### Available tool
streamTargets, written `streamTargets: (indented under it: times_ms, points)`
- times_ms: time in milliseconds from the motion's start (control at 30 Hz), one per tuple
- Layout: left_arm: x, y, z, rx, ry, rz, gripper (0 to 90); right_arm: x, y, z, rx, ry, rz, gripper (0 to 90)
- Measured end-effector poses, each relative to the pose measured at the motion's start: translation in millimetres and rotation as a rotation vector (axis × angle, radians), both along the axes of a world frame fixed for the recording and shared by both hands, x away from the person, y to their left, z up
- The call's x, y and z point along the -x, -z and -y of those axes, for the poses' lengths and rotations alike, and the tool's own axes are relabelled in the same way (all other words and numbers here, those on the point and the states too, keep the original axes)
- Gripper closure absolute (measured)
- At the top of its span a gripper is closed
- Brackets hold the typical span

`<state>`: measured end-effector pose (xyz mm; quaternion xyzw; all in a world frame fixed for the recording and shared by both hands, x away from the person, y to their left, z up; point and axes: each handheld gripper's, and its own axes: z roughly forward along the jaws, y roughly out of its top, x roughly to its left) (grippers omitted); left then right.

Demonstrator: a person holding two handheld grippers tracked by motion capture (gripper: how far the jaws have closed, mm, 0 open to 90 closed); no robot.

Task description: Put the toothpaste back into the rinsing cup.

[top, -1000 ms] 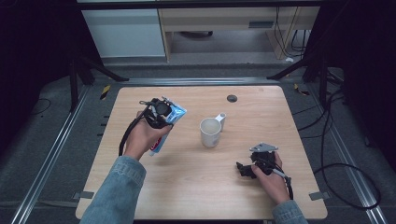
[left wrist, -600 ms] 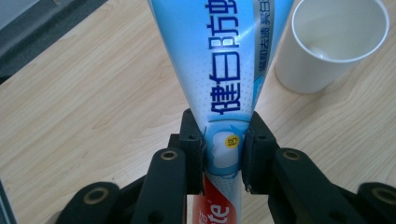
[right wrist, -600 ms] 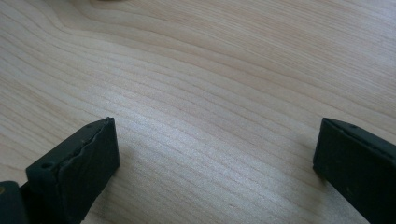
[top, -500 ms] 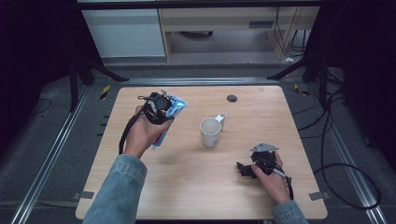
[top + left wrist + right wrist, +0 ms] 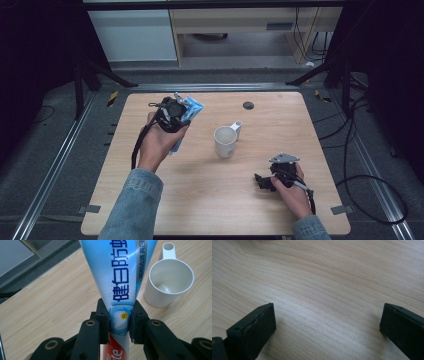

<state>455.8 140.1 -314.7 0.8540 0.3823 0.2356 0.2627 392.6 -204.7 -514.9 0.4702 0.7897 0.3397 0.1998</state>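
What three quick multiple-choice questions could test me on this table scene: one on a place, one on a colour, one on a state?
1. Where is the mug? A between the two grippers; B on the floor; C on a shelf.
2. The toothpaste tube is mostly: A green; B blue and white; C black.
3. The right gripper is: A open; B clamped on the mug; C clamped on the tube.

Answers: A, it stands on the table between them; B, its printed body shows this; A, its jaws stand apart over bare wood, while the left gripper clamps the tube.
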Motion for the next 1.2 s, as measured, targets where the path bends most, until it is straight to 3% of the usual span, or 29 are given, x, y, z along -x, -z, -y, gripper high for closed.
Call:
streamTargets:
  times_ms: [233,300,500,800,1000,1200]
  points:
    - [6.8,-7.2,-6.2,0.016,-0.025,0.045,72.8,0.7,0.3,1.9,0.019,-0.012,0.006,0.5]
    - [6.5,-8.7,-5.7,0.046,-0.031,0.061,72.8,0.7,0.2,1.9,0.018,-0.013,0.006,0.4]
    - [3.8,-8.4,-1.1,0.073,-0.019,0.099,72.8,0.4,-0.1,1.2,0.005,-0.006,0.0,0.4]
    - [5.6,-9.2,6.0,0.102,-0.018,0.124,72.9,0.1,0.3,3.1,0.02,-0.024,0.006,0.4]
    - [7.9,-6.6,6.6,0.145,-0.02,0.16,72.9,0.1,0.2,3.1,0.019,-0.023,0.005,0.4]
    - [13.2,-7.8,4.8,0.218,-0.039,0.219,72.9,0.4,0.1,2.3,0.006,-0.013,0.001,0.4]
